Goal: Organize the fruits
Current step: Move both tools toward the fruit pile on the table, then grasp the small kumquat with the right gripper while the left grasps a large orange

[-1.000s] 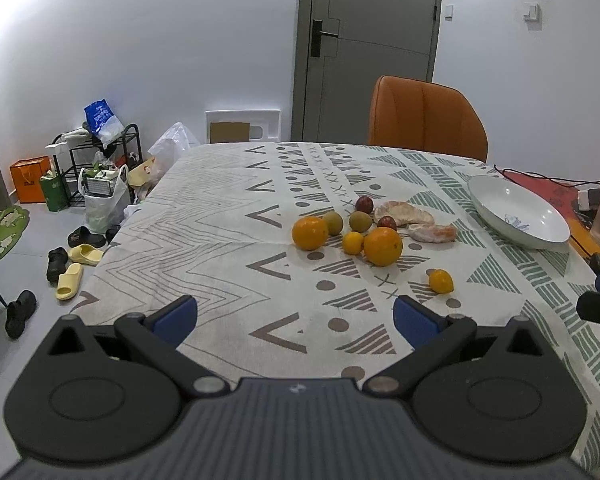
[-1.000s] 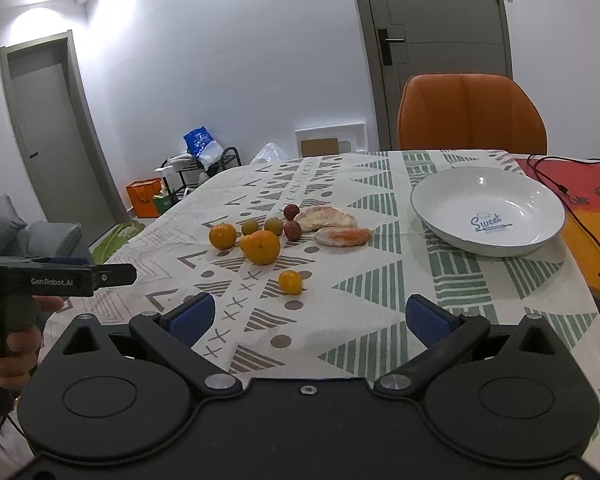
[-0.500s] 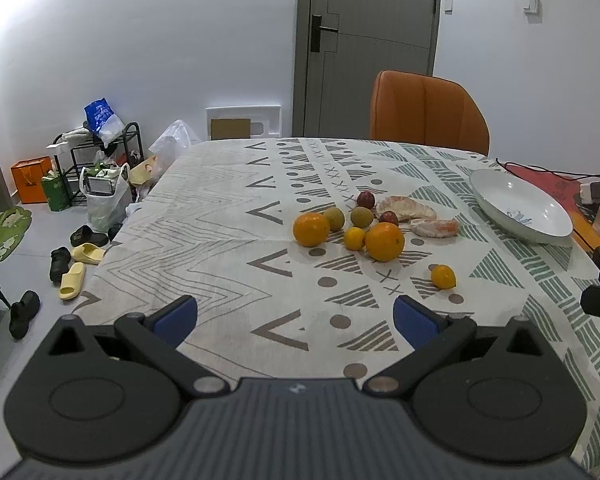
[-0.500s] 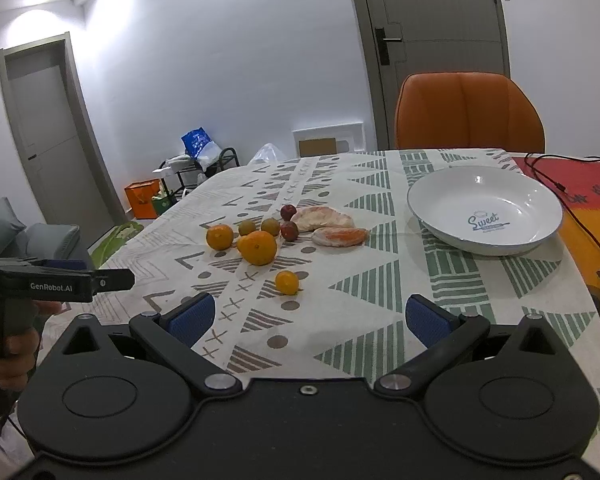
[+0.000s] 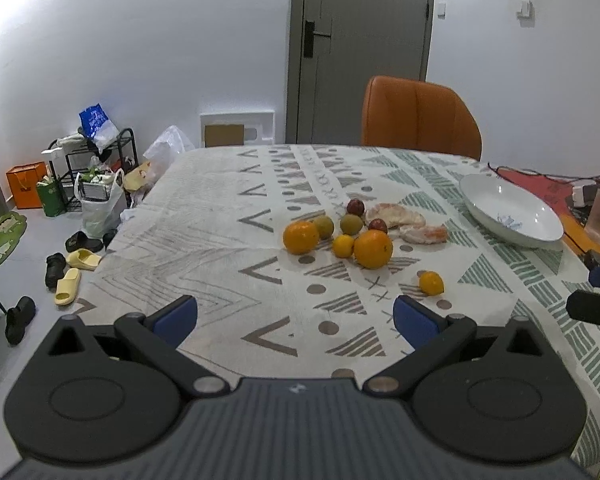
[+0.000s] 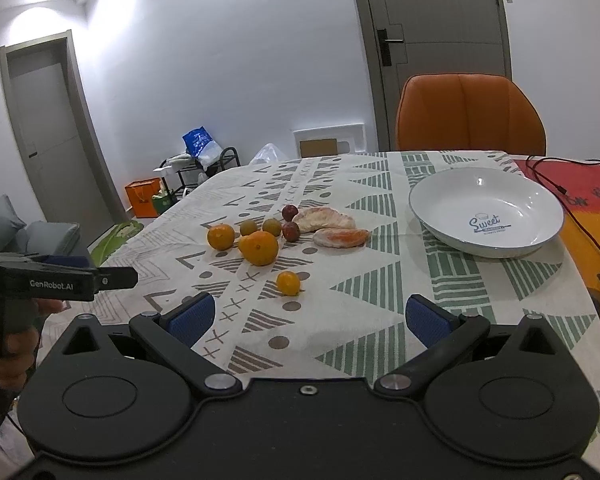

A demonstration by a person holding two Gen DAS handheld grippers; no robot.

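Your left gripper (image 5: 295, 316) and right gripper (image 6: 307, 316) both hover over the table's near edge, jaws spread wide and holding nothing. The fruits (image 6: 260, 247) lie clustered mid-table on the patterned tablecloth (image 6: 372, 280), with one small orange (image 6: 288, 282) apart, nearer you. The white plate (image 6: 486, 212) sits empty toward the table's right edge.

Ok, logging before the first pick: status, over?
Left gripper and right gripper open, empty. Fruits loose on tablecloth, white plate holds none. Nothing blocking.
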